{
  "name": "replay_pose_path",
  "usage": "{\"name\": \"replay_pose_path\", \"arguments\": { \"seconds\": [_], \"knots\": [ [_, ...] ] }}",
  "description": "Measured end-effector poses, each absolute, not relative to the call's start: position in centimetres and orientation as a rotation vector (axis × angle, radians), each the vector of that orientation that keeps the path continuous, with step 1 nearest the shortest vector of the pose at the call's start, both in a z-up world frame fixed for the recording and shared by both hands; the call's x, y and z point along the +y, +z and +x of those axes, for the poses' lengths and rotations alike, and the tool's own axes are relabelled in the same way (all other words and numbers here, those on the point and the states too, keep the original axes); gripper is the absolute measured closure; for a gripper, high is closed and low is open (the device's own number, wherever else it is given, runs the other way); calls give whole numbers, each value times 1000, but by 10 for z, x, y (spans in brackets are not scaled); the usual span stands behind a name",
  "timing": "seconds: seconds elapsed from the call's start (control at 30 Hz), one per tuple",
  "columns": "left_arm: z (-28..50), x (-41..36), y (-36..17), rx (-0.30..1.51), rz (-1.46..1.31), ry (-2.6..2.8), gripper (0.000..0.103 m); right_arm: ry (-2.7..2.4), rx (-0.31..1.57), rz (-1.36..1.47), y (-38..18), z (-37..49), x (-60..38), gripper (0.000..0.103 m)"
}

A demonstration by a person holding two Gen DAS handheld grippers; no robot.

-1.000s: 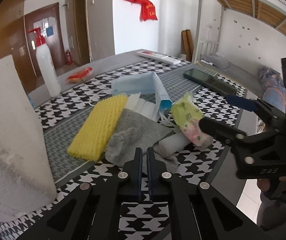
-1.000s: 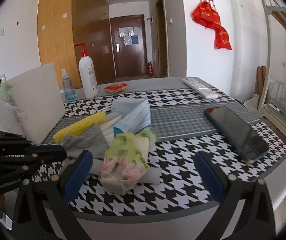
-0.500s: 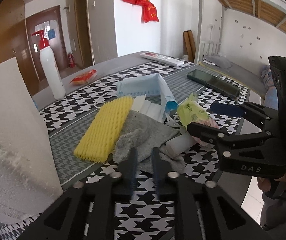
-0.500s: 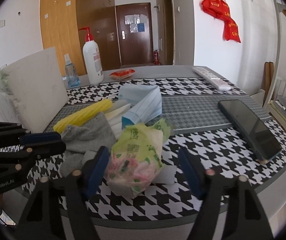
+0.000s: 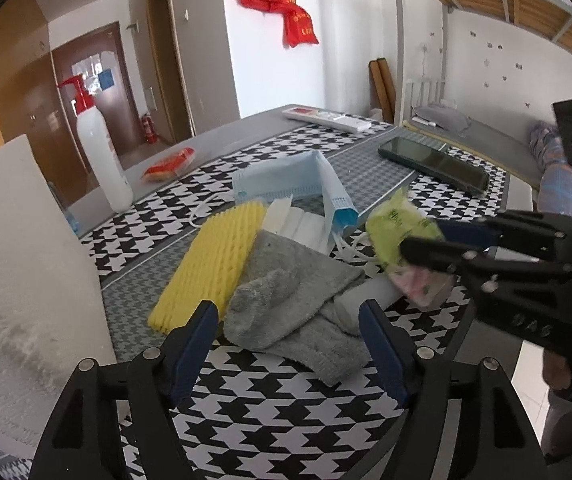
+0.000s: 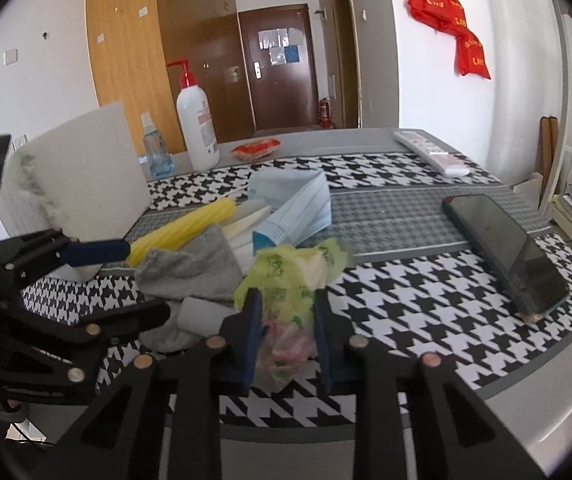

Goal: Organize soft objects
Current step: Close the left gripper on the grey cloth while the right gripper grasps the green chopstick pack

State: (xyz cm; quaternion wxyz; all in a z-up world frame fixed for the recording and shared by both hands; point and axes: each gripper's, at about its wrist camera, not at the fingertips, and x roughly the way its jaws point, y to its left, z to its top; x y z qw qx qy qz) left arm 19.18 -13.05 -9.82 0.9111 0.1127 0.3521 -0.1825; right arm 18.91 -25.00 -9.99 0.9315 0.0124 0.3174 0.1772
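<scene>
1. The crinkled green plastic packet (image 6: 286, 280), pink-printed at its lower end, sits between the blue pads of my right gripper (image 6: 288, 336). The jaws are closing on it and the pads already pinch its sides. The packet's underside is hidden behind my fingers, so I cannot tell whether it still rests on the cloth.

2. In the left wrist view the same packet (image 5: 402, 236) is blurred where my right gripper (image 5: 426, 240) crosses it.

3. My left gripper (image 5: 290, 344) stands wide and is opening, with nothing pressed between its pads. Its tips flank the near edge of a fuzzy grey towel (image 5: 294, 300).

4. The towel lies rumpled over a white roll (image 5: 366, 300), of which only one end shows.

5. Beside the towel lies a ridged yellow foam sleeve (image 5: 209, 268). Folded white cloths (image 5: 298, 220) peek out behind it, mostly covered.

6. A stack of pleated blue face masks (image 5: 286, 184) leans beyond them.

7. All of this rests on a houndstooth tablecloth (image 5: 265, 400). A white foam block (image 5: 17, 260) at left is cut off by the frame.

8. Farther off stand a red-pump bottle (image 5: 101, 156), a dark phone (image 5: 434, 164) and a remote (image 5: 326, 118).
</scene>
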Motion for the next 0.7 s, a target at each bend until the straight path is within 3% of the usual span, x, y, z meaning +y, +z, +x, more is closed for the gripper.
{"name": "replay_pose_path", "arguments": {
  "seconds": [0.17,0.23,0.3,0.5,0.57,0.7],
  "knots": [
    [195,-131,-99,734,233,-374,29,351,664,19,-103,190,-250,72],
    [197,-130,-100,738,230,-372,29,342,670,22,-106,191,-249,55],
    [199,-131,-101,744,232,-379,29,344,667,32,-107,191,-251,48],
    [204,-133,-105,766,231,-411,33,352,678,37,-111,193,-251,47],
    [206,-132,-107,786,219,-422,43,358,677,39,-110,193,-251,47],
    [207,-132,-108,800,218,-446,52,365,675,51,-109,192,-253,47]
  ]
}}
